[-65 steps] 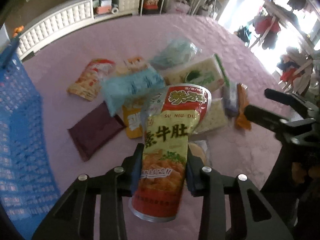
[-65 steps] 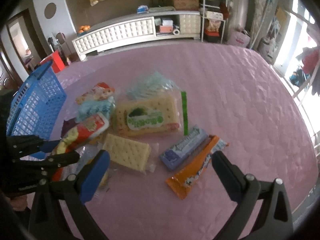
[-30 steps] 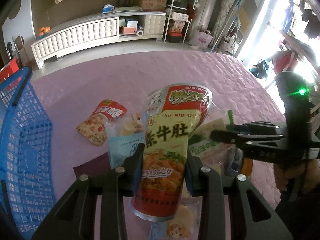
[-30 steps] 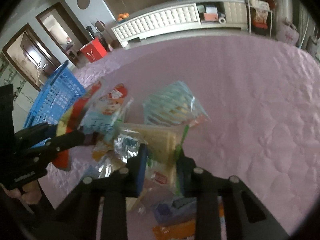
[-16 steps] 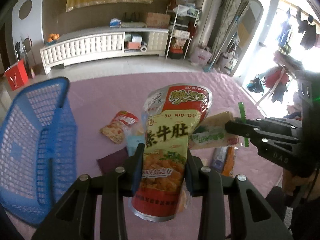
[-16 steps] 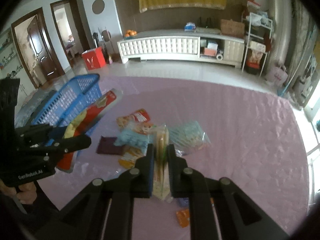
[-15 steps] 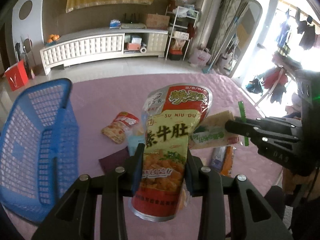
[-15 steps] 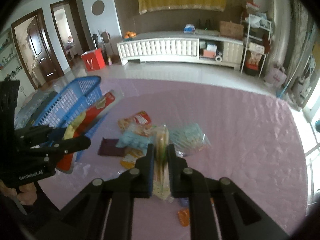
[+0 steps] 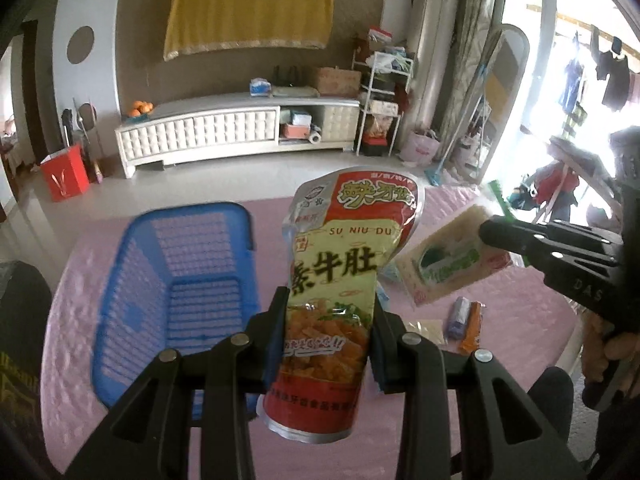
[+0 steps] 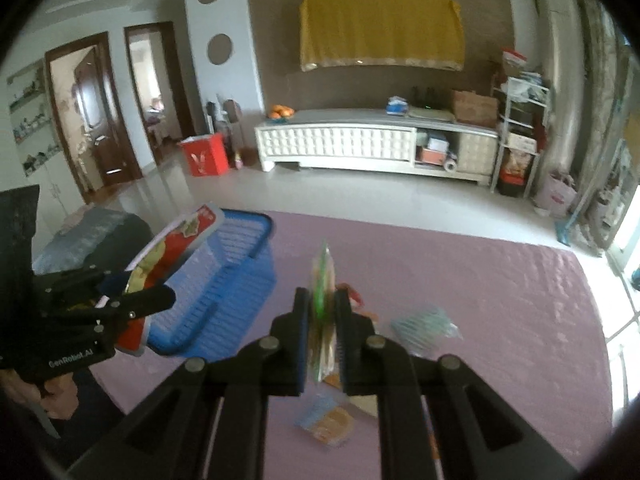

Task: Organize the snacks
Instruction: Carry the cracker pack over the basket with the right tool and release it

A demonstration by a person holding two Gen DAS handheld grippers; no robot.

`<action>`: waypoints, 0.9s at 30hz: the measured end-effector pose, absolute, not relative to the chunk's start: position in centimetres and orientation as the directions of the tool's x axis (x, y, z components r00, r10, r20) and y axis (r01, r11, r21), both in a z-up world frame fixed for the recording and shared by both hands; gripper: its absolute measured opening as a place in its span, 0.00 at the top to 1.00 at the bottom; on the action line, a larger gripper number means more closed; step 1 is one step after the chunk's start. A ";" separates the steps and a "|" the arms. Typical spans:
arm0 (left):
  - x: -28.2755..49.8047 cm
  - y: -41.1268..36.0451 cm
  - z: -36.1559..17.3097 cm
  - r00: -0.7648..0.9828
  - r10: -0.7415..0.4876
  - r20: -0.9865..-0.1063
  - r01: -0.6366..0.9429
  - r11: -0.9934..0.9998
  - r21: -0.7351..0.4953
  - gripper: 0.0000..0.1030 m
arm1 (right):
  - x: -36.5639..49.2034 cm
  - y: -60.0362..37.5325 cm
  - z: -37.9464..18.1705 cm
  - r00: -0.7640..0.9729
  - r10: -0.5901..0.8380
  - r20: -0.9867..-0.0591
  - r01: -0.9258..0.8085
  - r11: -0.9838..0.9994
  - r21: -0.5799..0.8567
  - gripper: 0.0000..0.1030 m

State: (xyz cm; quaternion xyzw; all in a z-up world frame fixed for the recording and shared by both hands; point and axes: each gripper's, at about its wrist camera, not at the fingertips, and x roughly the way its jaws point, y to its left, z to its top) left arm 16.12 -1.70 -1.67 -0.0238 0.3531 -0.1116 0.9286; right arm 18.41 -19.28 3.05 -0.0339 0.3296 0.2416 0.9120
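My left gripper [image 9: 328, 316] is shut on a tall red and yellow snack pouch [image 9: 344, 264] and holds it upright in the air, right of the blue basket [image 9: 176, 292]. My right gripper [image 10: 322, 320] is shut on a flat cracker pack with a green label [image 10: 322, 304], seen edge-on. In the left wrist view that cracker pack [image 9: 452, 260] hangs in the air to the right. In the right wrist view the pouch [image 10: 168, 256] is held beside the basket [image 10: 232, 280], at the left.
The pink quilted table [image 10: 480, 300] carries loose snacks: a clear blue-green bag [image 10: 426, 326], a small orange pack [image 10: 326, 424], and purple and orange bars [image 9: 466, 320]. A white cabinet [image 10: 376, 144] stands across the floor beyond the table.
Both grippers have risen with their packs and swung left towards the basket. The basket now lies nearer the middle of both views.
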 end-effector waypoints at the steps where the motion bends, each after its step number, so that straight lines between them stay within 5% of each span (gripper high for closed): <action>1: 15.9 -0.7 -1.3 0.730 -0.222 -0.646 0.180 0.975 -0.131 0.68 | 18.5 -18.4 3.3 0.665 0.432 -0.609 -0.475 0.874 0.100 0.85; 13: 15.0 8.3 1.2 0.781 -0.113 -0.614 0.049 0.992 -0.120 0.68 | 21.6 -9.6 4.5 0.579 0.573 -0.580 -0.585 0.788 0.194 0.85; 27: 18.0 15.8 -1.5 0.765 -0.040 -0.642 -0.059 0.990 -0.132 0.68 | 25.6 -2.2 -1.1 0.449 0.619 -0.644 -0.563 0.756 0.334 0.85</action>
